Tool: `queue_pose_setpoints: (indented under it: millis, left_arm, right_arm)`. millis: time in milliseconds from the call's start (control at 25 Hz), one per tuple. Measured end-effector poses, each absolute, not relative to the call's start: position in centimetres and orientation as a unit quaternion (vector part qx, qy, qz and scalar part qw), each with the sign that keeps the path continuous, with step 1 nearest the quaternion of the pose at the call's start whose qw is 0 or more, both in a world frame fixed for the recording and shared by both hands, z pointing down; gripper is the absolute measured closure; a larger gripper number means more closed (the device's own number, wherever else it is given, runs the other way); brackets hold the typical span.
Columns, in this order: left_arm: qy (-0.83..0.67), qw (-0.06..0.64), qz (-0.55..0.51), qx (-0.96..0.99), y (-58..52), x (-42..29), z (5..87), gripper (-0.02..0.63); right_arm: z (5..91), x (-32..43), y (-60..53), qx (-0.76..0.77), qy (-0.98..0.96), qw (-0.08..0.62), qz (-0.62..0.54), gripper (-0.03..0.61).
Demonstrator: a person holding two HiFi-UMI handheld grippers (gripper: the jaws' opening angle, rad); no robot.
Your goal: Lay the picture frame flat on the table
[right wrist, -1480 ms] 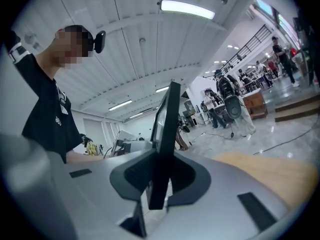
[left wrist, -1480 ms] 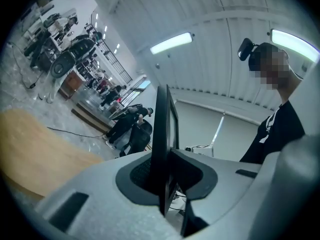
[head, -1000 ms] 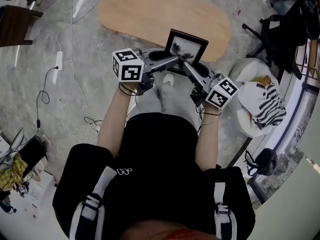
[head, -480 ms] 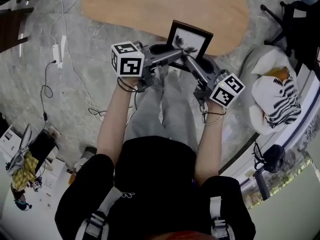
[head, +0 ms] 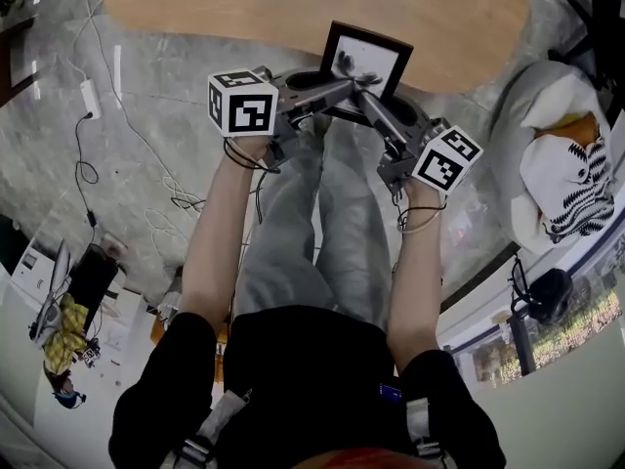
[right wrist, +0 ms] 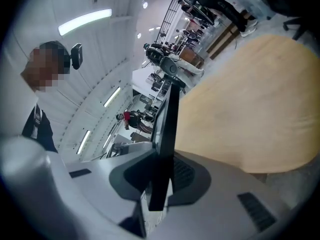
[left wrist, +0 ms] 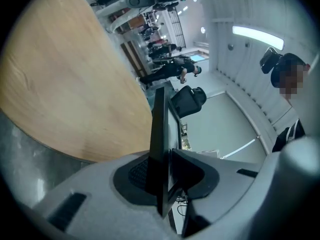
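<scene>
Pic frame lower; black border, white inside.

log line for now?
left gripper: on picture frame, jaws just opening | right gripper: shut on it | task: not yet flat on table

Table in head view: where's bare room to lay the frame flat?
The wooden tabletop is bare wherever the head view shows it: a wide patch left of the picture frame, and a shorter one right of it toward the rounded end. Crowded only at the near edge, where the frame hangs.
</scene>
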State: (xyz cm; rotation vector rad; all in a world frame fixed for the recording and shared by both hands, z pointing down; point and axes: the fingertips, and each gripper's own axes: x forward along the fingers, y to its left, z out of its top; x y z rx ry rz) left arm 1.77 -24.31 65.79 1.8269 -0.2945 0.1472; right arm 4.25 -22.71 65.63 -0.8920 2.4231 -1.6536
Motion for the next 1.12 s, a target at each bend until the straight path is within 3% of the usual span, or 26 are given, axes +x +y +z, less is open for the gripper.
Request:
queue_pose_setpoints:
  millis: [400,760,1000,1120]
  left_arm:
    - [-0.094,0.602,0.067,0.79,-27.9,3.5,71.6,0.523]
    - [-0.098,0.564,0.133,0.809,-32.0,7.2,76.1,0.483]
    - [-0.121,0.56,0.128,0.81,-32.7,5.7,76.9,0.483]
    - [-0.12,0.559,0.135,0.809,-32.1,5.7,77.1,0.483]
  right_arm:
    - [71.0,6.0,-26.3,-0.293,0.769,0.089,-0.561,0.535]
    - [75.3,10.3,-30.0,-0.313,0.76,0.084,-0.563,0.538]
    - [76.5,14.3,-29.6,-0.33,0.731,0.115,-0.586,0.549]
    - [77.6,14.6,-29.1,-0.346,0.723,0.096,-0.59,0.549]
